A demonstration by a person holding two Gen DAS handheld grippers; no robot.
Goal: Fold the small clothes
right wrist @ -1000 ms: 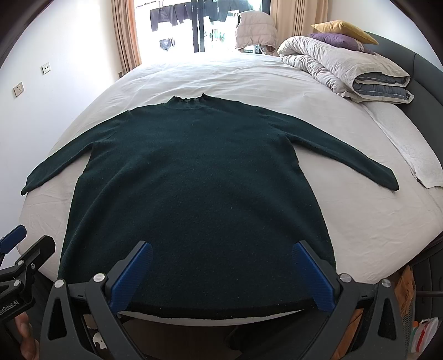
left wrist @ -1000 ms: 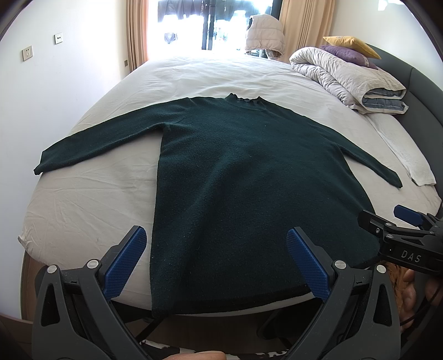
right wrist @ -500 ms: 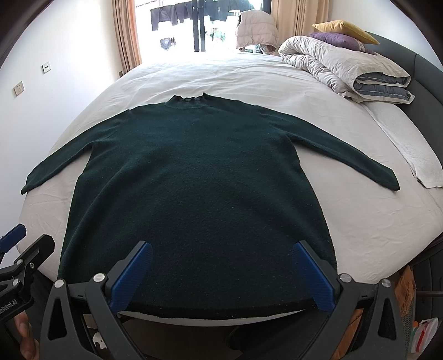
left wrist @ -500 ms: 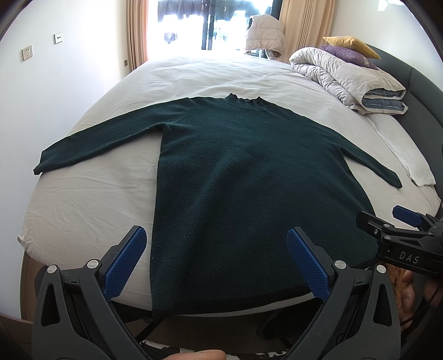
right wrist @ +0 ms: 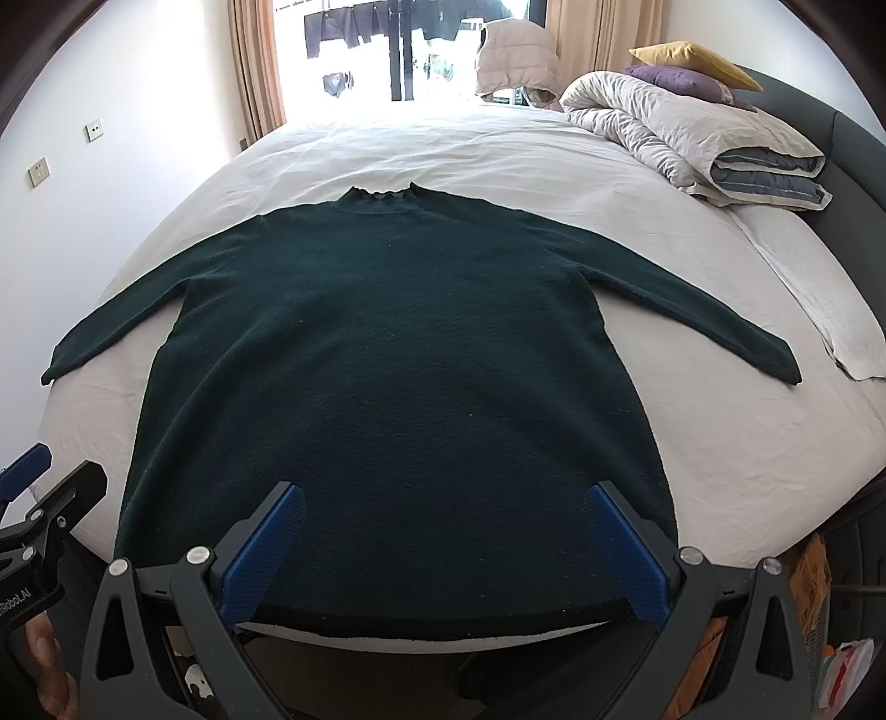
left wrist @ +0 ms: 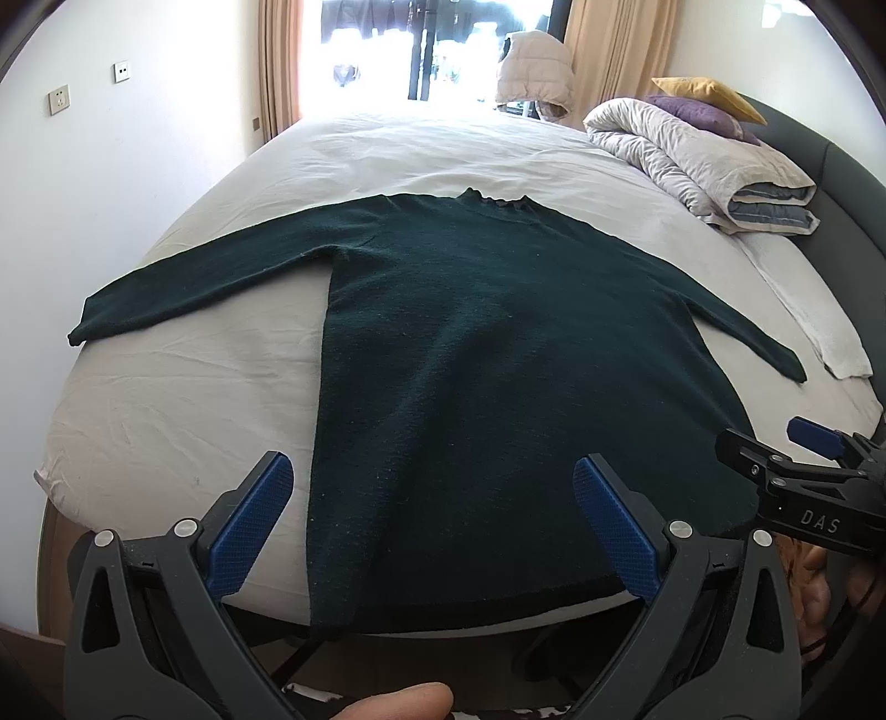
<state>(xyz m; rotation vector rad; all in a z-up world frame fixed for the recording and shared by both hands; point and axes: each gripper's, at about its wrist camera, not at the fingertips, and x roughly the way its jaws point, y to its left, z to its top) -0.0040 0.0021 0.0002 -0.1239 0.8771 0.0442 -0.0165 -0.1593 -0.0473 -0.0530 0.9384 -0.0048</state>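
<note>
Lying flat on the bed [right wrist: 692, 443], sleeves spread — dark green sweater [right wrist: 398, 360]; left claw [left wrist: 432, 520] and right claw [right wrist: 443, 543] both released, empty.

A white-sheeted bed [right wrist: 720, 443] carries a dark green sweater [right wrist: 398, 360] spread flat, sleeves out. Beyond the sweater's right sleeve lie a rolled duvet [right wrist: 681, 138] and a white towel [right wrist: 819, 299].

Both wrist views look from the bed's [left wrist: 166, 410] foot toward the window [right wrist: 398, 50], sharing the spread sweater [right wrist: 398, 360]; left view sits further left.
</note>
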